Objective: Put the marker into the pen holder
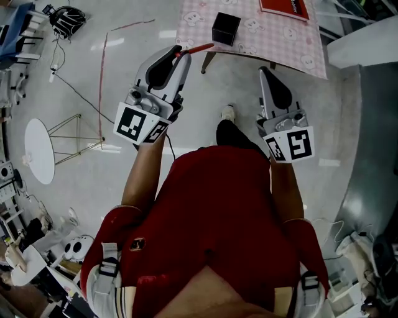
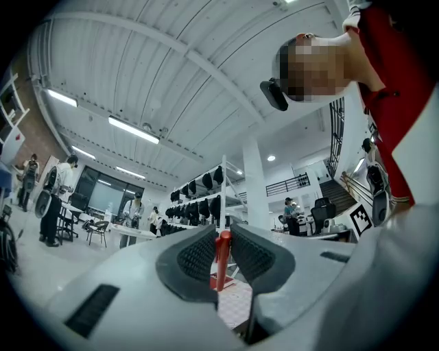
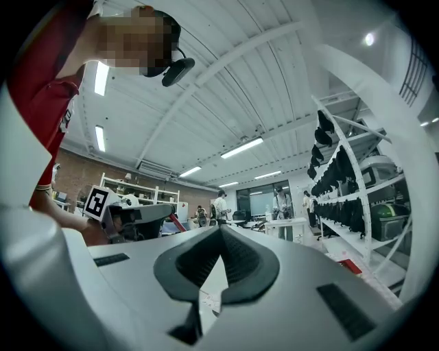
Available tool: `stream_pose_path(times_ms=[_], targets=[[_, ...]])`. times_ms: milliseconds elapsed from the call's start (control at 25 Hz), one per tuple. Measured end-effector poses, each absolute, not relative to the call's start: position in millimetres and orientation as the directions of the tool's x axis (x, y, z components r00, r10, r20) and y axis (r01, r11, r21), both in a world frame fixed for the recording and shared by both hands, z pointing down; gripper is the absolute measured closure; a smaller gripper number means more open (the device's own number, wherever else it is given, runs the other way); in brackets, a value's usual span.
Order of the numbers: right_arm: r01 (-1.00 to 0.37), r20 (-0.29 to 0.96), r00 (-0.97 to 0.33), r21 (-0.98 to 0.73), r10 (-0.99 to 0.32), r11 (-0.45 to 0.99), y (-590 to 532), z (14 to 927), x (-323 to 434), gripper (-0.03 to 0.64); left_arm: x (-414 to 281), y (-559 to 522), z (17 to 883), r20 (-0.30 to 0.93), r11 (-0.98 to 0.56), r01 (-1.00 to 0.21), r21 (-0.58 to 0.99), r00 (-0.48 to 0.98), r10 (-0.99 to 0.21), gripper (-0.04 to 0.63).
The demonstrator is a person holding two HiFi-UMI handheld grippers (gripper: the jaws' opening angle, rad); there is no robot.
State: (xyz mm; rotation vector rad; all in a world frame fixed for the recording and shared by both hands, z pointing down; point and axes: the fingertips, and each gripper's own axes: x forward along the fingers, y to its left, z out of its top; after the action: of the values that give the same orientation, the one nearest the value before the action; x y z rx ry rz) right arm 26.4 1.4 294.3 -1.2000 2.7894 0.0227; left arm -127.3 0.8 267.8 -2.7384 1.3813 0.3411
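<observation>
A red marker (image 1: 198, 48) sticks out to the right from the tips of my left gripper (image 1: 179, 51), which is shut on it just short of the table's near edge. In the left gripper view the marker (image 2: 222, 264) stands upright, pinched between the ribbed pads of that gripper (image 2: 223, 234). The pen holder (image 1: 225, 28) is a black open cube on the pink patterned tablecloth (image 1: 267, 37), just beyond the marker's tip. My right gripper (image 1: 263, 70) hangs to the right over the floor, jaws together and empty (image 3: 220, 230). From the right gripper view the left gripper (image 3: 137, 218) shows with the marker (image 3: 177, 223).
A red book (image 1: 285, 7) lies at the table's far right. A table leg (image 1: 207, 62) drops below the cloth's edge. My shoe (image 1: 228, 113) is on the grey floor. A white round stand (image 1: 38, 151) and cables (image 1: 68, 81) are at left.
</observation>
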Motion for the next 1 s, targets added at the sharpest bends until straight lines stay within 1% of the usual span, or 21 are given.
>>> stream_pose_path(times_ms=[600, 1000], targets=[[-0.718, -0.085, -0.690, -0.047, -0.719, 0.695, -111.6, 308.5, 61.7, 0.618, -99.7, -121.4, 310.2, -0.120, -0.562, -0.823, 0.082, 0.551, -0.826, 0.525], [-0.702, -0.066, -0.707, -0.057, -0.704, 0.710, -155.6, 319.9, 79.8, 0.618, -87.1, -166.7, 351.8, -0.039, -0.527, -0.843, 0.105, 0.526, -0.849, 0.525]])
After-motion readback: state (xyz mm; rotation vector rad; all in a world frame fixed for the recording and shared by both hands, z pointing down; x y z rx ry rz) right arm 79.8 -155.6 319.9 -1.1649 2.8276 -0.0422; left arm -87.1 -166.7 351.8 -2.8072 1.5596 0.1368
